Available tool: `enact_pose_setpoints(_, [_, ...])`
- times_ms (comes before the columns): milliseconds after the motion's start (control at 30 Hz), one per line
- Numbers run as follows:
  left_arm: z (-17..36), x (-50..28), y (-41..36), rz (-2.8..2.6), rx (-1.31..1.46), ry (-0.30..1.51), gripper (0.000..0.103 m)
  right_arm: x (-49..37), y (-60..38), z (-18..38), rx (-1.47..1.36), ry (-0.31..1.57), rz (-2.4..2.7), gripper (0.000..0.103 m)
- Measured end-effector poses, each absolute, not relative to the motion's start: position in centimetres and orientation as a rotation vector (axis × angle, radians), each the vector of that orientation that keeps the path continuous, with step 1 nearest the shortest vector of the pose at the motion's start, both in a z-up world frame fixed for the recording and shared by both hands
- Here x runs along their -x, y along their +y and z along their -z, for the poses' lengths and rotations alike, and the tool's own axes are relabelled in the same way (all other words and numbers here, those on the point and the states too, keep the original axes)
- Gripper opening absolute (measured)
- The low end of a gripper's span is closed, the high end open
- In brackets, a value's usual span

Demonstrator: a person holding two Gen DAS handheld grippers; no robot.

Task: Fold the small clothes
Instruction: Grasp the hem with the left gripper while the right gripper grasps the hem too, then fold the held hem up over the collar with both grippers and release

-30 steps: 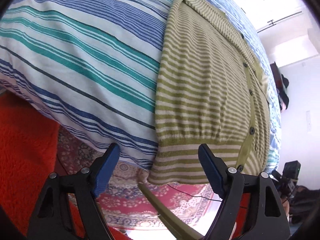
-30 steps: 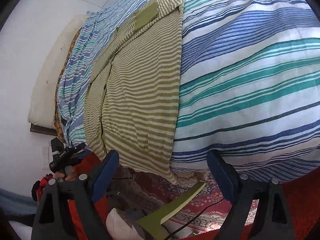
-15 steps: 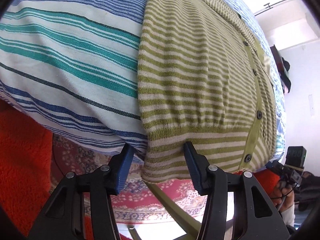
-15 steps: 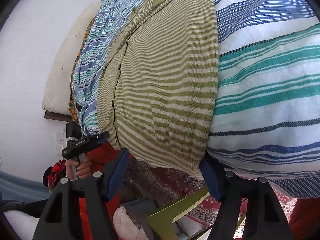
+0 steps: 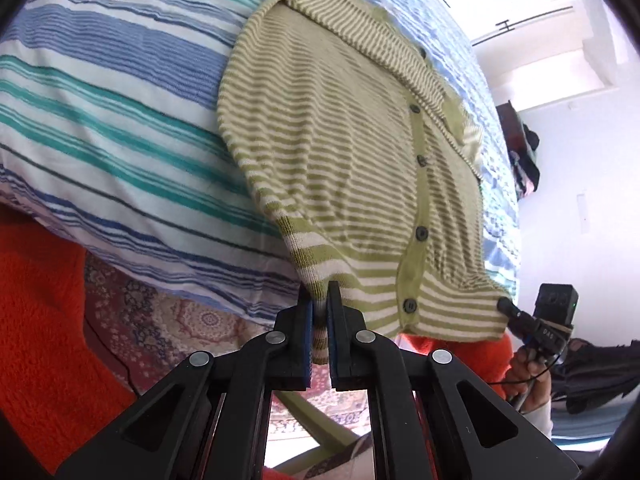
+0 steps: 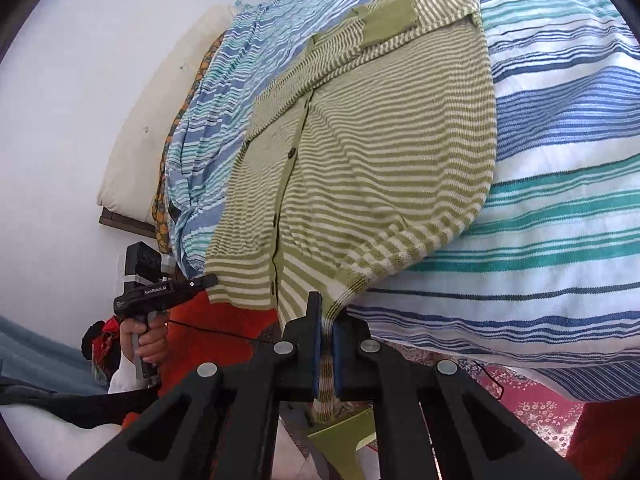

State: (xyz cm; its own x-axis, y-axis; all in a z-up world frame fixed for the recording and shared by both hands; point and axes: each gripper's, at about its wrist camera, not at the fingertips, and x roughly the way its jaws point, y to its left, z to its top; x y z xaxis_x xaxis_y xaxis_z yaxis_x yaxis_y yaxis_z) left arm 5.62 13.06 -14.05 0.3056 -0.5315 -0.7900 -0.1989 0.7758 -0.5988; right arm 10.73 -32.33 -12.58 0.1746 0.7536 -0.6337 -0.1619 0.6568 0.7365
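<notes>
A green-and-cream striped buttoned cardigan (image 5: pixel 340 140) lies face up on the striped duvet (image 5: pixel 100 120), its hem hanging over the bed's edge. My left gripper (image 5: pixel 319 306) is shut on one bottom corner of the hem, with knit pinched between its blue pads. In the right wrist view my right gripper (image 6: pixel 327 320) is shut on the opposite bottom corner of the cardigan (image 6: pixel 380 140). Each view shows the other gripper: the right one (image 5: pixel 505 305) at the far hem corner, the left one (image 6: pixel 210 280) likewise, held by a hand (image 6: pixel 144 340). The hem is stretched between them.
The duvet (image 6: pixel 560 200) covers the whole bed, with a cream pillow (image 6: pixel 160 100) against the wall. Below the bed's edge lie a patterned rug (image 5: pixel 160 320) and a red-orange fleecy cover (image 5: pixel 36 340). A green piece of furniture (image 6: pixel 344 436) stands under the grippers.
Both grippers went from wide open around the hem to shut on its two corners. They have risen a little, drawing the hem up and taut off the bed's edge.
</notes>
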Motion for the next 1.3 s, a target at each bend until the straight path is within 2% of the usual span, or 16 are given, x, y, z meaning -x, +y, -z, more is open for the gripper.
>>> enact_pose_setpoints(167, [11.6, -11.0, 13.8, 0.243, 0.749, 1.162, 0.004, -14.8, -33.7, 10.2, -0.726, 1.087, -0.659, 0.005])
enact_pose_setpoints(400, [11.3, -22.2, 15.1, 0.165, 0.832, 1.117, 0.003, -24.6, -33.2, 9.5, -0.756, 0.985, -0.542, 0.005])
enact_pose_setpoints(667, [10.7, -35.3, 15.3, 0.105, 0.806, 1.089, 0.002, -37.2, -33.2, 9.8, -0.802, 0.956, -0.484, 0.005])
enact_pose_setpoints(833, [12.5, -42.4, 15.4, 0.036, 0.743, 1.104, 0.003, -44.3, -33.2, 11.6, -0.828, 0.976, -0.435, 0.005])
enact_pose_setpoints(933, [13.6, -45.4, 16.2, -0.035, 0.714, 1.061, 0.004, -46.9, -33.7, 13.6, -0.864, 0.961, -0.353, 0.010])
enact_pose_setpoints(1033, [14.3, -46.8, 16.8, -0.067, 0.708, 1.061, 0.004, -48.9, -33.6, 14.7, -0.827, 0.972, -0.324, 0.010])
enact_pose_setpoints(1067, [14.4, -46.8, 16.9, -0.068, 0.703, 1.066, 0.005, -49.4, -33.4, 14.9, -0.804, 0.996, -0.314, 0.015])
enact_pose_setpoints(1100, [14.4, -46.7, 17.0, -0.057, 0.685, 1.073, 0.011, -49.5, -33.3, 15.2, -0.783, 1.023, -0.297, 0.024])
enact_pose_setpoints(1133, [14.3, -46.3, 16.8, -0.035, 0.649, 1.082, 0.031, -49.4, -33.3, 15.1, -0.772, 1.029, -0.287, 0.045])
enact_pose_setpoints(1167, [14.0, -46.0, 16.5, -0.006, 0.600, 1.084, 0.042, -49.1, -33.5, 14.9, -0.773, 1.020, -0.292, 0.054])
enact_pose_setpoints(1200, [13.7, -45.4, 16.2, 0.014, 0.543, 1.077, 0.057, -48.9, -33.5, 14.5, -0.772, 1.005, -0.308, 0.054])
enact_pose_setpoints(1300, [14.0, -45.3, 15.0, 0.107, 0.419, 1.123, 0.059, -47.4, -33.8, 13.2, -0.702, 0.986, -0.345, 0.054])
